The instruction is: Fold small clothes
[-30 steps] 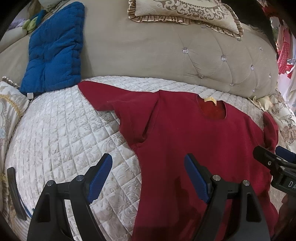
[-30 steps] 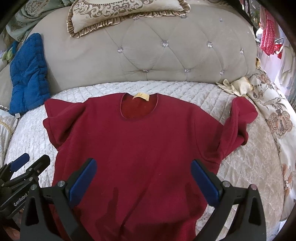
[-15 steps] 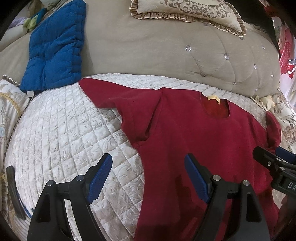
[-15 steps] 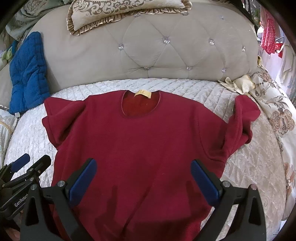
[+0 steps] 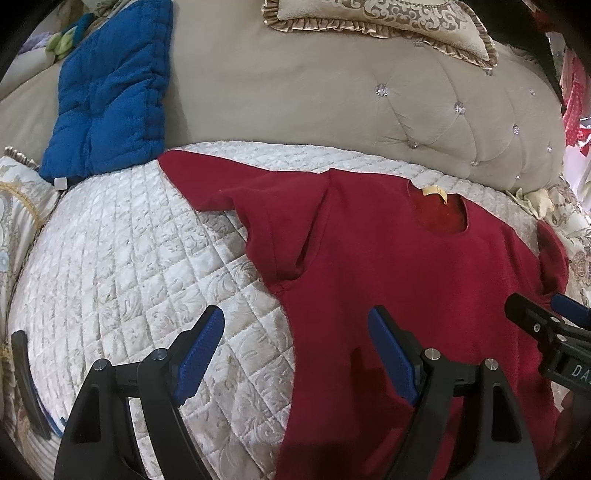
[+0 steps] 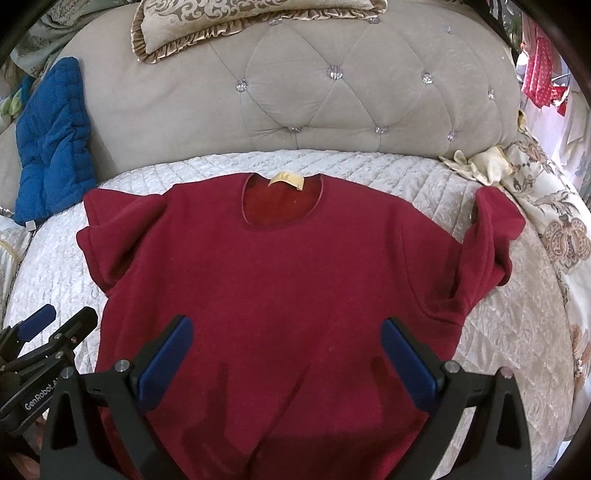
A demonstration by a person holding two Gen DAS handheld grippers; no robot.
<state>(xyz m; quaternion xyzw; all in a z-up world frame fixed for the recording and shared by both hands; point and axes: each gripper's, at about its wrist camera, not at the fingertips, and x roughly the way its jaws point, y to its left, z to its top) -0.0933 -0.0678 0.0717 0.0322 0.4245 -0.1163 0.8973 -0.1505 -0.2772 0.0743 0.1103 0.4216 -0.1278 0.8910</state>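
Note:
A dark red short-sleeved top point(image 6: 280, 280) lies spread flat on the quilted cream bedspread point(image 6: 491, 332), neck and yellow label point(image 6: 286, 180) toward the headboard. Its left sleeve point(image 5: 229, 184) stretches out toward the blue cushion; its right sleeve point(image 6: 495, 236) is bunched and folded back. My left gripper point(image 5: 295, 343) hovers open over the top's left side edge, one finger above the quilt, one above the cloth. My right gripper point(image 6: 286, 354) hovers open over the lower body of the top. Neither holds anything.
A tufted beige headboard point(image 6: 332, 103) rises behind the bed, with a frilled gold pillow point(image 6: 207, 22) on top. A blue quilted cushion point(image 5: 107, 92) leans at the back left. A crumpled cream cloth point(image 6: 480, 162) lies at the back right. Patterned bedding point(image 6: 554, 221) hangs off the right side.
Both grippers have edged slightly toward me and lower, so the top sits a little lower in both views. Both remain open and the top lies as before.

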